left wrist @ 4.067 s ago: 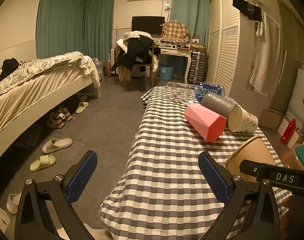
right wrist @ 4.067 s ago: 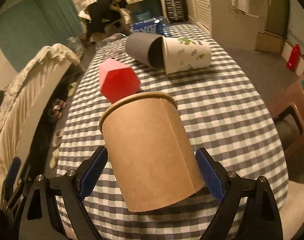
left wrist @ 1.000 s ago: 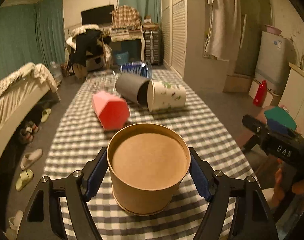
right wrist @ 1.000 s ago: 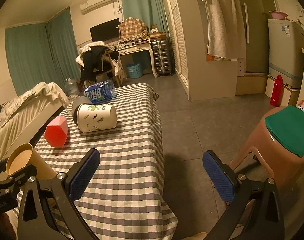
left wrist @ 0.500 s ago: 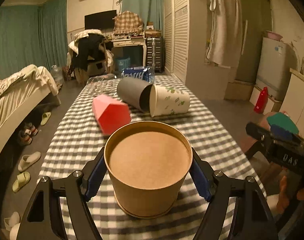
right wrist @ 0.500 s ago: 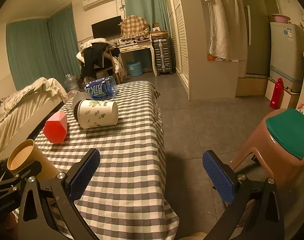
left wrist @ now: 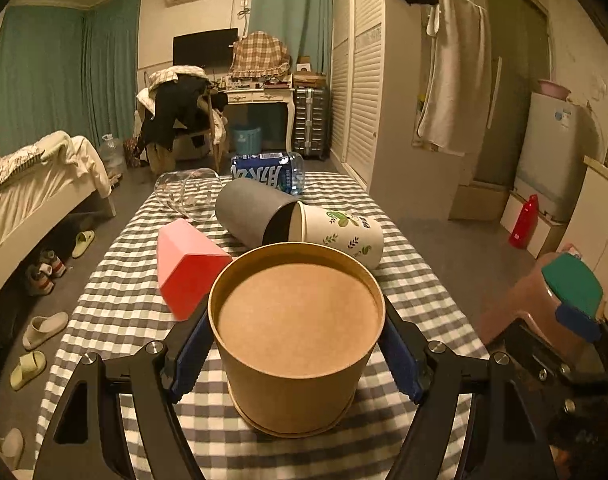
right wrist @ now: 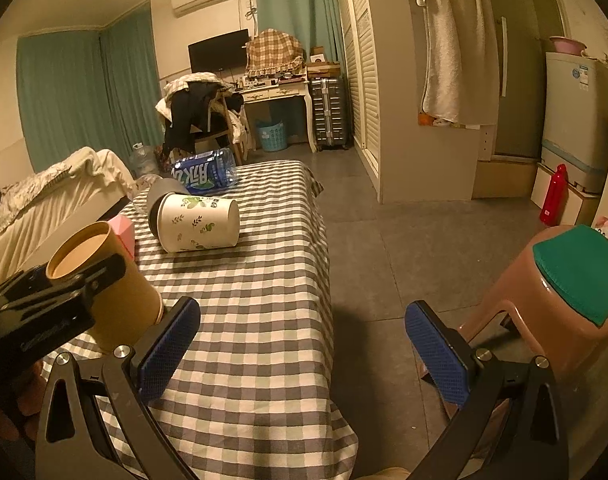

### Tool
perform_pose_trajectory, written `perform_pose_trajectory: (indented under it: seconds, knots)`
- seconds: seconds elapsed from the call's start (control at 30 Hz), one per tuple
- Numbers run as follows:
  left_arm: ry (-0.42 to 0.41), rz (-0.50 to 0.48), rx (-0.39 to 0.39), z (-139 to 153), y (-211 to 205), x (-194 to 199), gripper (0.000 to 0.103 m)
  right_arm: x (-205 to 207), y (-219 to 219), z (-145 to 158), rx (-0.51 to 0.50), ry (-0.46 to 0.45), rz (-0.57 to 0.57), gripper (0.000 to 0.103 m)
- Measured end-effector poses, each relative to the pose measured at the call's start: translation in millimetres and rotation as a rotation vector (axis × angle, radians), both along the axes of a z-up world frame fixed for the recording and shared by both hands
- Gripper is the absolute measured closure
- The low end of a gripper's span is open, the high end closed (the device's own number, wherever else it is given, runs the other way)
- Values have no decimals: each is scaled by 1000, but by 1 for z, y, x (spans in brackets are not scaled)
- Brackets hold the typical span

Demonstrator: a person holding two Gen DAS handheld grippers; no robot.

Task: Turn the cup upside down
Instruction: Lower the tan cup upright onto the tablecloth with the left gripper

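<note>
My left tongs (left wrist: pixel 295 344) grip the brown paper cup (left wrist: pixel 299 336) between both pads; it stands inverted on the tabletop (left wrist: pixel 416 280), flat base up. My right tongs (right wrist: pixel 301 346) are wide open and empty beside it. I should open the pads slowly, so the cup does not tip.

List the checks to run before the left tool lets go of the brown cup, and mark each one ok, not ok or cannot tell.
1. Cup base up, mouth down: ok.
2. Rim flat on the cloth: cannot tell; it looks seated in the left view but tilted in the right view.
3. Left tool pads on both sides of the cup: ok.
4. Right tool open and away from the cup: ok.
5. Room for the left finger to open beside the pink cup: cannot tell; they overlap in both views.
</note>
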State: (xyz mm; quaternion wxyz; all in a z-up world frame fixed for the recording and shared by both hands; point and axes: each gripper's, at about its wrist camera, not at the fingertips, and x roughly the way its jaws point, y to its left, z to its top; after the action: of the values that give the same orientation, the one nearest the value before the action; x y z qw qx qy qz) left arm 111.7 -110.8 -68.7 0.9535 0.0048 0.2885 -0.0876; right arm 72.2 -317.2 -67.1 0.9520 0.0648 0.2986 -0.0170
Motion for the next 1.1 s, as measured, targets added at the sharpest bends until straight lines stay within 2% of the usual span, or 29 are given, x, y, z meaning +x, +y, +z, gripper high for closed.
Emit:
perform_pose_trajectory:
  seconds: [0.47, 0.63, 0.7, 1.1]
  knots:
    - [2, -27, -1, -7, -2, 8, 25, 10, 6, -5, -25, 25, 3, 0]
    - [2, -35, -23, -5, 2, 9, 21, 9, 9, -5, -29, 19, 6, 0]
    - [-9, -14, -6, -1, 3, 7, 15, 8, 10, -4, -33, 16, 3, 0]
    - [-118, 0, -41, 51, 22, -21, 12, -5, 10, 6, -29, -28, -11, 0]
